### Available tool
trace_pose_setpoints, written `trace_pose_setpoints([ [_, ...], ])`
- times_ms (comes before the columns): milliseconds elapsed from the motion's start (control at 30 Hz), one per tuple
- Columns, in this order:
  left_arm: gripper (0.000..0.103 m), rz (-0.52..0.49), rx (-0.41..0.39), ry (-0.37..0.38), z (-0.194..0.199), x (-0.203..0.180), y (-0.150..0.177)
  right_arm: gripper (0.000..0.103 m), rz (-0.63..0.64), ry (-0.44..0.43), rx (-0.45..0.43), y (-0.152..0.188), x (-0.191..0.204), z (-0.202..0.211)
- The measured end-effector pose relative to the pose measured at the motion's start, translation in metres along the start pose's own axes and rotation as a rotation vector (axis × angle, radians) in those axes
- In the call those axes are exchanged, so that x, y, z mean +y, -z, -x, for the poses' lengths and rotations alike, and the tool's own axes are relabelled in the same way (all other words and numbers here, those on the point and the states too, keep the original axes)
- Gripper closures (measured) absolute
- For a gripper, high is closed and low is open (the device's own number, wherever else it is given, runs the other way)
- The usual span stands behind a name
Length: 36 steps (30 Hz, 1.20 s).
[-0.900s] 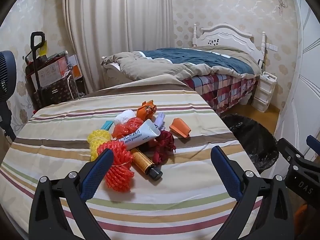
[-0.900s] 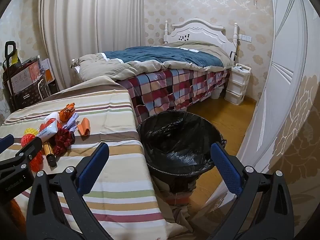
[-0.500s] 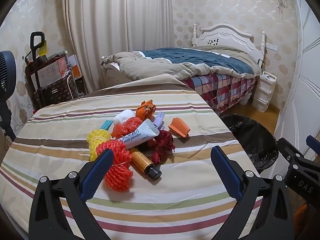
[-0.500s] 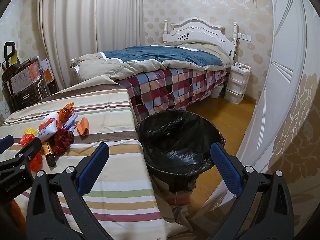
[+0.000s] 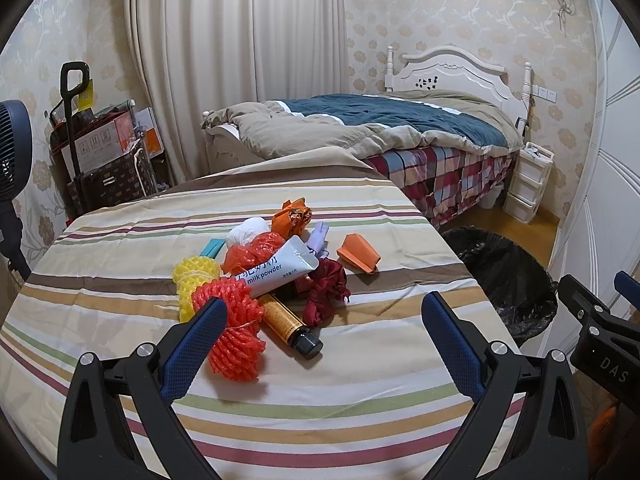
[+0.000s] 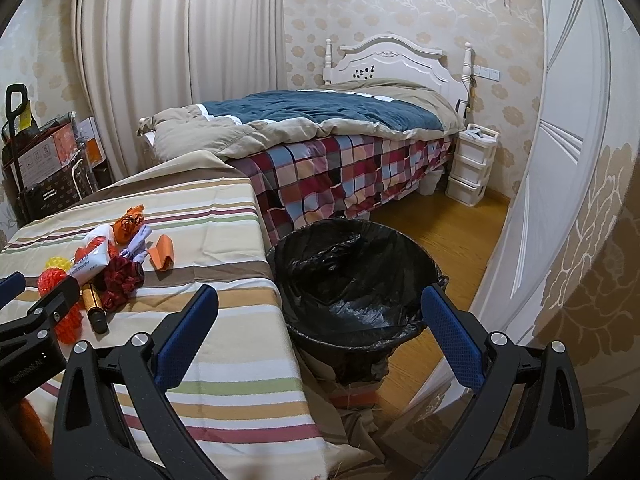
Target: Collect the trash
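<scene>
A pile of trash lies on the striped table [image 5: 360, 380]: a red foam net [image 5: 232, 336], a yellow foam net [image 5: 192, 280], a white milk powder tube [image 5: 276, 272], an amber bottle [image 5: 290, 326], dark red crumpled paper [image 5: 326, 292], an orange folded paper [image 5: 358, 258] and an orange wrapper [image 5: 292, 216]. My left gripper [image 5: 324, 320] is open and empty, just short of the pile. My right gripper [image 6: 320, 312] is open and empty, held above the black-lined bin [image 6: 352, 280] beside the table's right edge. The pile also shows in the right wrist view [image 6: 116, 268].
A bed with a plaid cover [image 6: 340, 176] stands behind the bin. White drawers [image 6: 472, 168] sit by the headboard. A white door [image 6: 568, 160] is at the right. Boxes and a trolley [image 5: 96, 152] stand at the back left, and a fan [image 5: 12, 144] at the far left.
Almost nothing differs. Both views have shifted very slightly; both grippers stay open and the trash has not moved.
</scene>
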<state>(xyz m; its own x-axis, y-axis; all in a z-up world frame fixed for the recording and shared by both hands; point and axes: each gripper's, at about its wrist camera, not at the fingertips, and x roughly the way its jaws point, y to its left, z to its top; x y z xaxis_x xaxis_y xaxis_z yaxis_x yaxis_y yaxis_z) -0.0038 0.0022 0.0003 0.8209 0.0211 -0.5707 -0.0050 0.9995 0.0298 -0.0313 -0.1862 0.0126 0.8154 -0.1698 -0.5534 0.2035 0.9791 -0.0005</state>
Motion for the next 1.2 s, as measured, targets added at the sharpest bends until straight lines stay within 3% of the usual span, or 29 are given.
trace_pose_setpoints([
  [1200, 0.006, 0.003, 0.002, 0.001, -0.0004, 0.0009, -0.0001, 0.004, 0.000, 0.001, 0.005, 0.0005, -0.0055, -0.0015],
])
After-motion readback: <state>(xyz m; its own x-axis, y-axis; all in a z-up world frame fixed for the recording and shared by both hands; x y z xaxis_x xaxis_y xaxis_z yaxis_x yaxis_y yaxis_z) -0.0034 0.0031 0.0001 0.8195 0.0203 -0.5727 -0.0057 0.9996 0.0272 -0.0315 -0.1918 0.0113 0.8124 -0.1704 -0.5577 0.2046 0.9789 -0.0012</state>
